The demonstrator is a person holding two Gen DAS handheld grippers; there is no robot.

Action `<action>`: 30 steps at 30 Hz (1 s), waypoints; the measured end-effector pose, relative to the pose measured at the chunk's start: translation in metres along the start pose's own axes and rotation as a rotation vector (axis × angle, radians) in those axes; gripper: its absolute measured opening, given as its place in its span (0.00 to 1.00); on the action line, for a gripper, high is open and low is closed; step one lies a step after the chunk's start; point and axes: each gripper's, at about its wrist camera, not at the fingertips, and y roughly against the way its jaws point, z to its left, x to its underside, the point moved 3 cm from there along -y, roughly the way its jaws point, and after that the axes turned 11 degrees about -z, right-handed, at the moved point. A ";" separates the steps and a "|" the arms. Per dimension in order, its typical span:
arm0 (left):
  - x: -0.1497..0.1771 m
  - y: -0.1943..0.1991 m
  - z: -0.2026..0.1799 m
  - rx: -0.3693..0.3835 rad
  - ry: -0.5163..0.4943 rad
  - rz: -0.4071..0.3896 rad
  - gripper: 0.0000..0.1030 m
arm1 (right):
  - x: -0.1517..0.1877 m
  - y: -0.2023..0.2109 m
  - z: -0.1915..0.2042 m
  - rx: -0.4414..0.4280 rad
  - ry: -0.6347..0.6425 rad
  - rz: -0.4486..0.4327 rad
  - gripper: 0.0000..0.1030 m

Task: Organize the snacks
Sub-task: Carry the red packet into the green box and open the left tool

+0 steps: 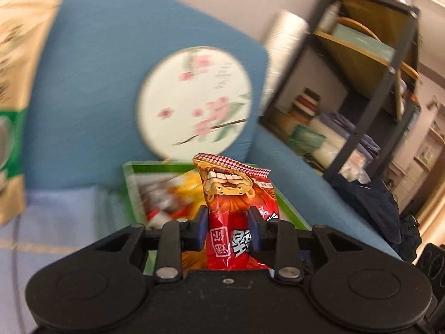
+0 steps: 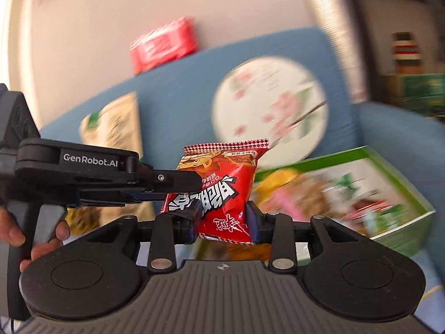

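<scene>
A small red snack packet (image 1: 230,222) is pinched between the pads of the left gripper (image 1: 229,232). A second red snack packet (image 2: 219,194) is pinched by the right gripper (image 2: 222,222), above the green snack box (image 2: 389,183) on the blue sofa (image 2: 180,105).

Green box (image 2: 400,194) contents smeared by motion blur, not readable. Tan pouch (image 1: 16,89) cut by left edge. Red packet (image 1: 236,222) lower end hidden behind gripper body. Shelf (image 1: 361,83) items too blurred to name. Person's hand (image 2: 16,236) cut by left edge.
</scene>
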 end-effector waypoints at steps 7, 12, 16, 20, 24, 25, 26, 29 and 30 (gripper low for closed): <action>-0.007 -0.062 -0.034 0.024 -0.027 0.027 0.25 | -0.015 -0.008 -0.040 0.172 -0.012 -0.102 0.58; 0.003 -0.089 -0.032 -0.020 -0.014 0.056 0.47 | -0.007 -0.023 -0.065 0.278 0.026 -0.099 0.52; 0.011 -0.072 -0.025 -0.061 -0.056 0.010 1.00 | 0.009 -0.044 -0.083 0.374 0.086 0.026 0.50; 0.012 -0.049 -0.015 -0.087 -0.089 0.017 1.00 | 0.005 -0.039 -0.078 0.386 0.116 -0.011 0.57; 0.014 -0.012 -0.006 -0.160 -0.115 -0.018 1.00 | -0.001 -0.021 -0.063 0.400 0.139 -0.044 1.00; 0.016 -0.003 -0.003 -0.182 -0.116 -0.014 1.00 | -0.001 -0.014 -0.058 0.391 0.126 -0.047 1.00; 0.018 0.004 0.000 -0.207 -0.114 -0.007 1.00 | -0.002 -0.007 -0.053 0.372 0.111 -0.056 1.00; 0.035 0.028 0.005 -0.278 -0.094 0.015 1.00 | -0.006 0.005 -0.037 0.320 0.090 -0.036 1.00; 0.043 0.036 0.006 -0.293 -0.087 0.020 1.00 | -0.004 0.008 -0.031 0.316 0.091 -0.022 1.00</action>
